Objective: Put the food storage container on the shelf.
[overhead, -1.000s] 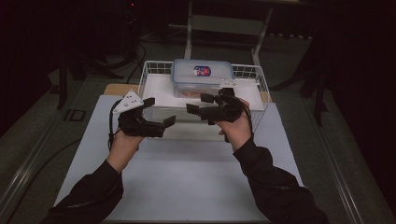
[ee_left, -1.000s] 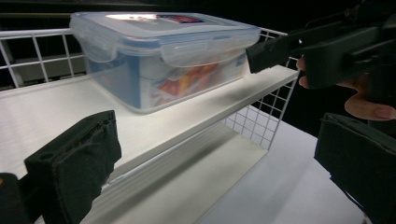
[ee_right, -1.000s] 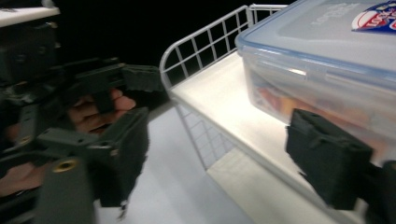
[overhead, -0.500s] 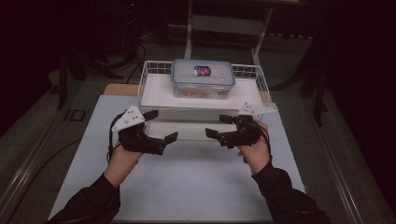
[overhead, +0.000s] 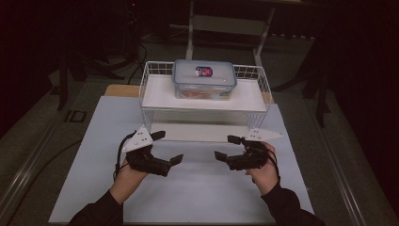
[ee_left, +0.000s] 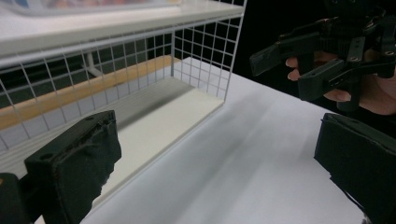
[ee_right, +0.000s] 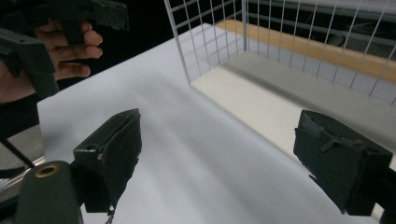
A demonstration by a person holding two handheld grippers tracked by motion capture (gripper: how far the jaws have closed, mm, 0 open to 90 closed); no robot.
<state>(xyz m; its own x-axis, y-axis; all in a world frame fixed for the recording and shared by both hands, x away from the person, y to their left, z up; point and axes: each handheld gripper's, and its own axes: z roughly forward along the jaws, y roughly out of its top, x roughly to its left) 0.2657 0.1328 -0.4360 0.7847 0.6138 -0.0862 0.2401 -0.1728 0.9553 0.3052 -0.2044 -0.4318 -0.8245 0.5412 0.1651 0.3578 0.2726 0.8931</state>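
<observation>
High view: left gripper [overhead: 168, 148] and right gripper [overhead: 225, 147], jaws apart and empty, face each other over the white table [overhead: 197, 193], in front of the wire rack [overhead: 204, 110]. A lidded box [overhead: 204, 78] sits on the rack's top shelf. Gripper views show the rack's bare lower shelf [ee_right: 261, 102].

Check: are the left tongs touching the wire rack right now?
Apart. The left gripper view shows the open left tongs short of the wire rack, bare table between.
</observation>
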